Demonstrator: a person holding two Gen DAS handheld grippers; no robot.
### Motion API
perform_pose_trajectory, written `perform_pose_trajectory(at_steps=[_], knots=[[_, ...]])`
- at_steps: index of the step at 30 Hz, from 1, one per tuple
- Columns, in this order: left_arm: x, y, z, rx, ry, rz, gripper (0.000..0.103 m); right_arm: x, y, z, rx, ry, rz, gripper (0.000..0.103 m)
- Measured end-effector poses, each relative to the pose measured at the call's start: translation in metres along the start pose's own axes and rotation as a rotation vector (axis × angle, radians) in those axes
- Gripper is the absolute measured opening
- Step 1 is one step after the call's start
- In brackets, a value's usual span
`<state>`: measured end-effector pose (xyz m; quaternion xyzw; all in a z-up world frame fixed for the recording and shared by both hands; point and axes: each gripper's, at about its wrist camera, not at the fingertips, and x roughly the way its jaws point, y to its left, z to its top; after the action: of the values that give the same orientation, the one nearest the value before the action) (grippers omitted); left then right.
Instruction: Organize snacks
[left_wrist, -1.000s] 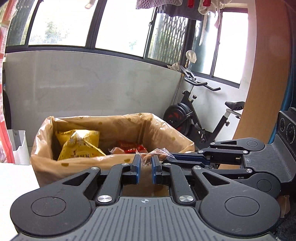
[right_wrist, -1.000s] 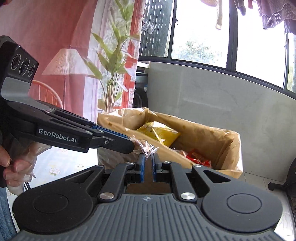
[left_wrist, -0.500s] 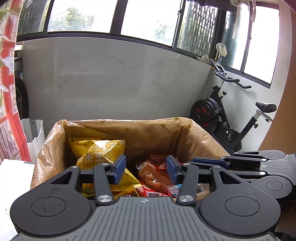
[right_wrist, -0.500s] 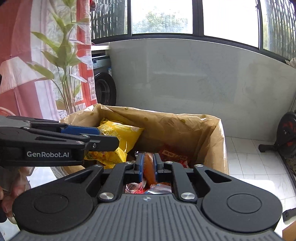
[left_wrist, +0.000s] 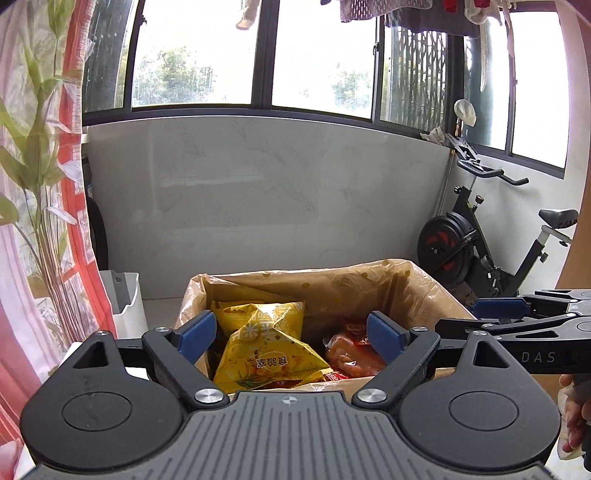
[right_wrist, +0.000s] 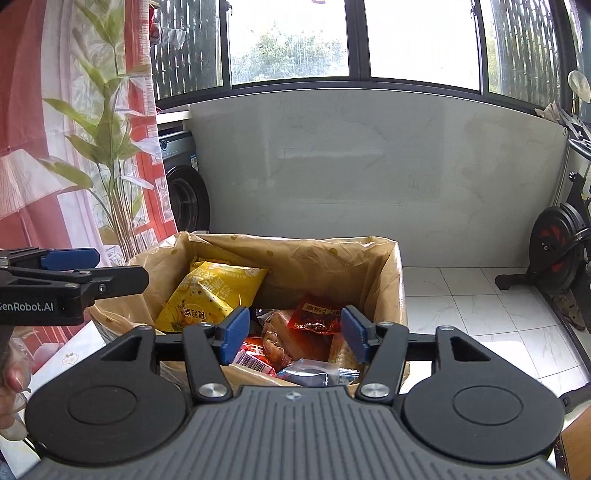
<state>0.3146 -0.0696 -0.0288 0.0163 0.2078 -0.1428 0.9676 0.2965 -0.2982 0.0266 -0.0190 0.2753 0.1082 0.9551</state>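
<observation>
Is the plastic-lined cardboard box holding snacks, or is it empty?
Holding snacks. The plastic-lined cardboard box contains a yellow chip bag, a red sauce packet and more wrapped packets underneath.

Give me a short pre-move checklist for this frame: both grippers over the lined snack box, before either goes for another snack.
1. Left gripper empty: ok, jaws opening, nothing between the pads.
2. Right gripper empty: ok, jaws opening, nothing pinched.
3. Snacks inside the lined box: ok, yellow chip bag and red packet lie within its walls.
4. Grippers apart from each other: ok, side by side with a gap.
5. Room left in the box: ok, contents sit below the rim.
6. More snacks waiting outside the box: cannot tell, none in view.
</observation>
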Motion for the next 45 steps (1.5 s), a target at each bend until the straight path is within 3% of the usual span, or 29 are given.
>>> perform_pose_trajectory(at_steps=[3,12,21,32,45], knots=[[-0.02,-0.002,0.002,0.005,-0.025,0.024,0.092,-0.015,0.004,0.0,0.023,-0.01,0.003,0.086],[-0.09,-0.013,-0.001,0.044,-0.103,0.108,0.097,-0.071,0.029,-0.004,0.055,-0.073,-0.008,0.102],[-0.169,-0.025,-0.008,0.072,-0.167,0.136,0.098,-0.14,0.052,-0.021,0.085,-0.156,-0.062,0.103],[-0.248,-0.036,-0.004,0.083,-0.205,0.215,0.098,-0.202,0.07,-0.028,0.133,-0.192,-0.114,0.103],[-0.269,-0.032,-0.005,0.055,-0.219,0.229,0.098,-0.232,0.085,-0.033,0.117,-0.225,-0.094,0.103]])
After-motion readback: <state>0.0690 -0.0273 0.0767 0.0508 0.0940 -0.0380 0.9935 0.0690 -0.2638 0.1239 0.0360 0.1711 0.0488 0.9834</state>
